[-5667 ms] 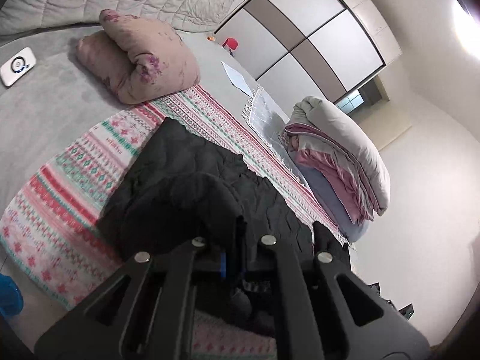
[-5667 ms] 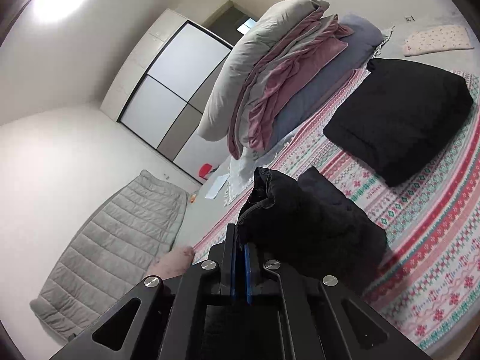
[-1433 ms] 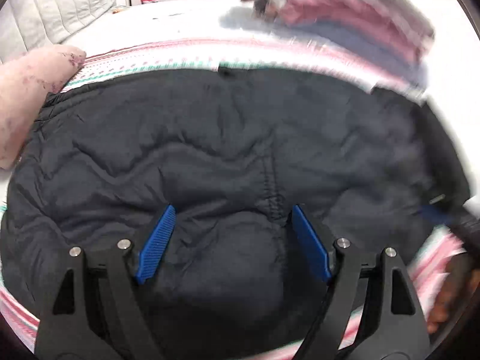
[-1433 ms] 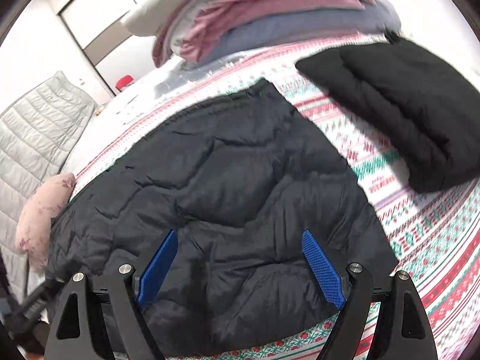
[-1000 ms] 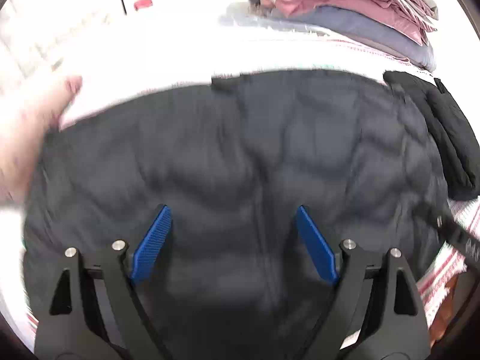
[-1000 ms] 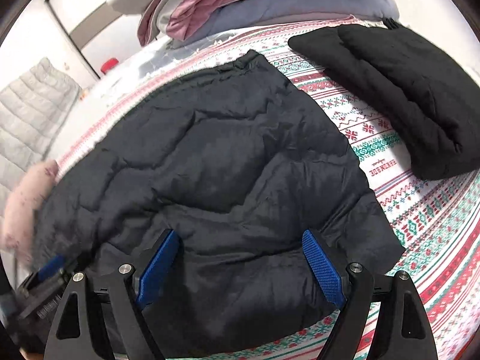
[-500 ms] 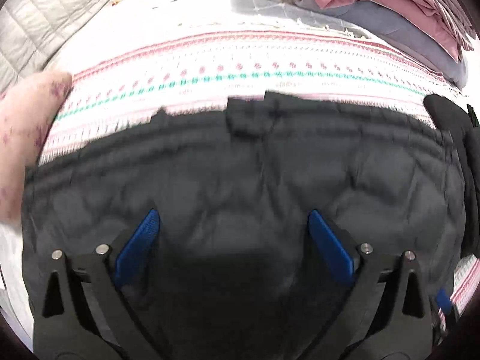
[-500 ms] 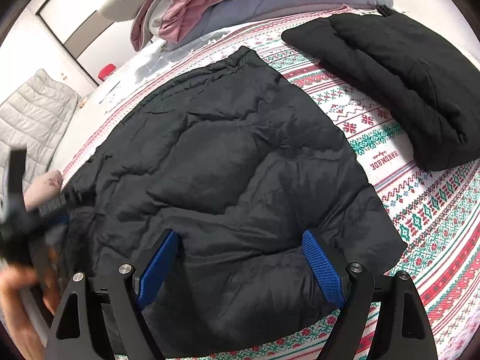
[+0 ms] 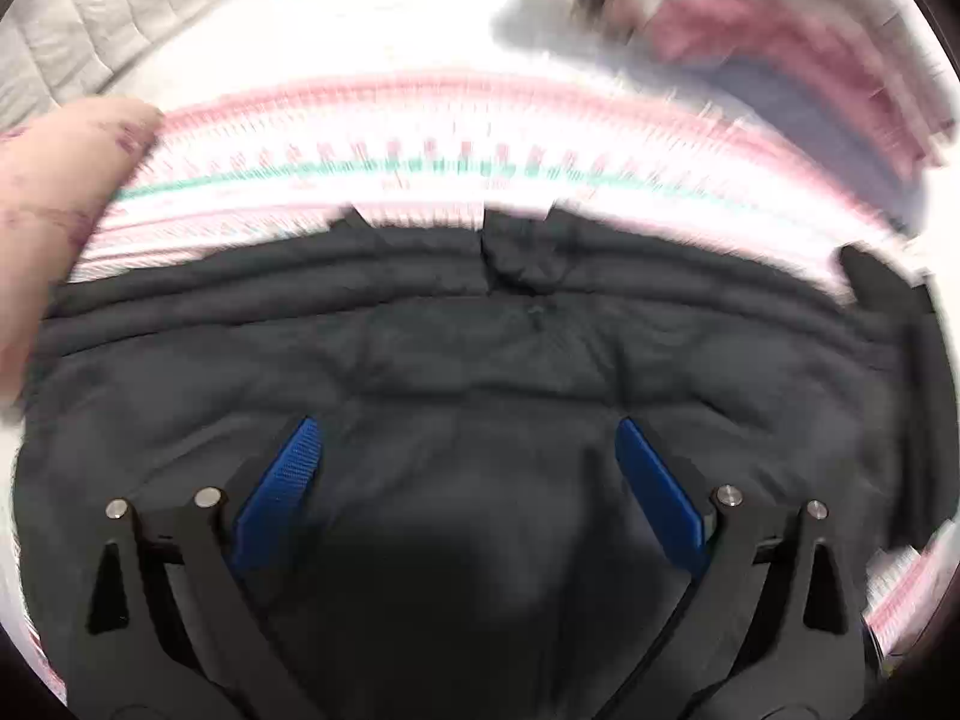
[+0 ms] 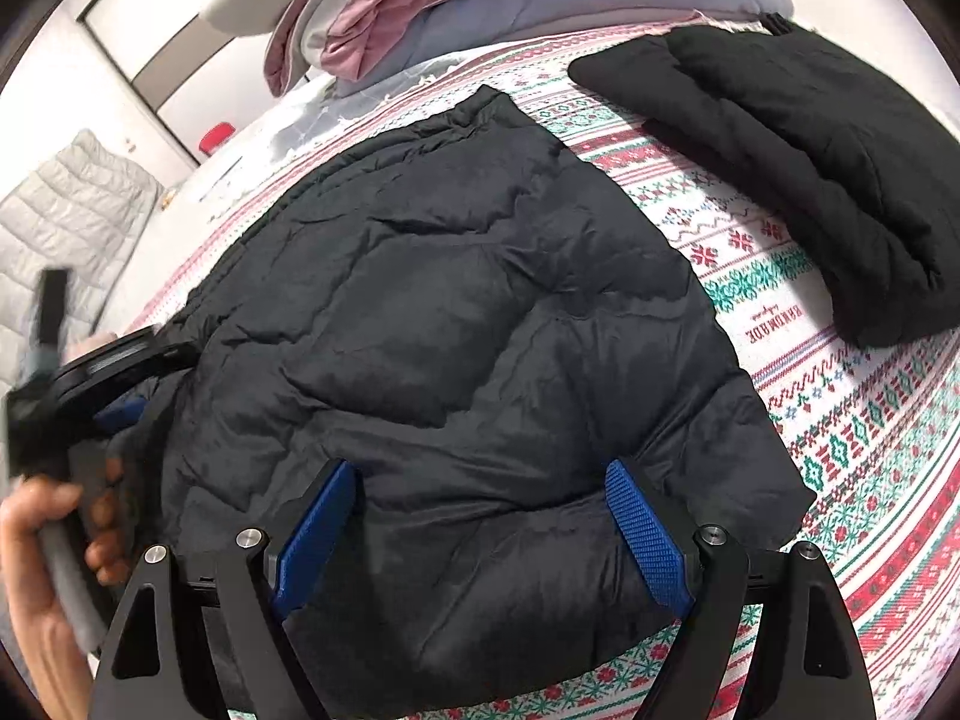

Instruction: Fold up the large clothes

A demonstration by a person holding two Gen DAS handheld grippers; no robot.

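Observation:
A black puffer jacket (image 10: 468, 312) lies spread flat on a patterned red, green and white blanket (image 10: 840, 408). It also fills the lower left wrist view (image 9: 480, 360), with its far edge facing the blanket (image 9: 420, 168). My right gripper (image 10: 480, 480) is open, its blue pads apart just above the jacket's near edge. My left gripper (image 9: 468, 438) is open over the jacket, holding nothing. The left gripper also shows in the right wrist view (image 10: 114, 372), held by a hand at the jacket's left side.
A second black garment (image 10: 798, 168), folded, lies on the blanket at the right. A stack of folded pink, grey and blue bedding (image 10: 480, 6) sits behind. A pink pillow (image 9: 54, 198) lies at the left. A grey quilted headboard (image 10: 72, 210) and a wardrobe stand beyond.
Both grippers let go of the jacket, which now lies spread flat. The left gripper has shifted over the jacket, and its view is blurred by motion. The right gripper has barely moved.

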